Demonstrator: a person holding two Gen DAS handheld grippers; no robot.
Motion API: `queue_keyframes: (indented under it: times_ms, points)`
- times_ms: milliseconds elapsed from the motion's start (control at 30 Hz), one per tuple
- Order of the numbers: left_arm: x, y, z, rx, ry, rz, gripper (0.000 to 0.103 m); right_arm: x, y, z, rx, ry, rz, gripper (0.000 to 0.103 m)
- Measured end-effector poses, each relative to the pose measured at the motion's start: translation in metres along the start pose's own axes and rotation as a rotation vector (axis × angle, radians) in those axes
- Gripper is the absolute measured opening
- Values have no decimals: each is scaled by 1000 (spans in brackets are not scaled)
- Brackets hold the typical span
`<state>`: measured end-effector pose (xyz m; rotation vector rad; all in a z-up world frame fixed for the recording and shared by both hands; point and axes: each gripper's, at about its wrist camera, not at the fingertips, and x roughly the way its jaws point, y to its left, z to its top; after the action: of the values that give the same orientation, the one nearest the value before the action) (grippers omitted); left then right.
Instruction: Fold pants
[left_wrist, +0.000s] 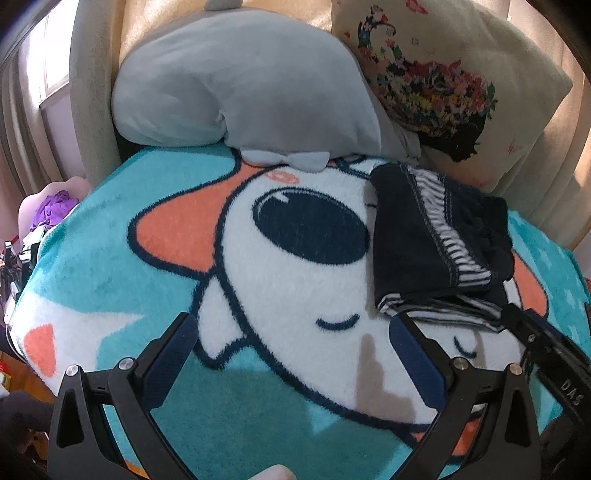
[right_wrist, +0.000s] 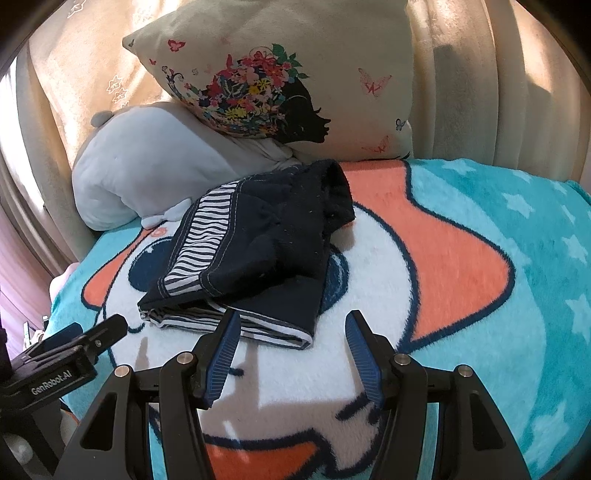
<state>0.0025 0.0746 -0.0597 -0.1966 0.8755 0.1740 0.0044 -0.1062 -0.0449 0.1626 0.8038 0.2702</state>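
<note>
Right wrist view shows the folded navy pants with striped trim (right_wrist: 255, 258) resting compactly on the fleece cartoon blanket (right_wrist: 480, 295), both the right gripper (right_wrist: 291, 328) and left gripper (left_wrist: 291, 332) spread wide, empty.

White lettering "GenRobot.AI" showing on black body of left gripper (right_wrist: 94, 332), lower left of right wrist frame, running diagonally upward to right. White letters "DAS" showing on black body of right gripper (left_wrist: 517, 319), lower right edge of left wrist frame, reading tilted; possibly part of longer word, rest cut off. No other legible text, number or sign appearing in either view.
</note>
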Motion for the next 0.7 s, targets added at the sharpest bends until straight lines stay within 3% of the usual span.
queue_keyframes:
  times_ms: [167,600,667,700]
  points:
    - [16,1,-4,0,74,16,103,0,-1,1,1,-1,4,64]
    - [11,-4,-11,95,60,35,103,-6,-11,3,39,-21,23,64]
    - [6,-1,-10,75,62,-6,99,-6,-13,4,46,-18,33,64]
    - [2,2,-8,59,60,-38,88,-6,-14,5,48,-18,36,64]
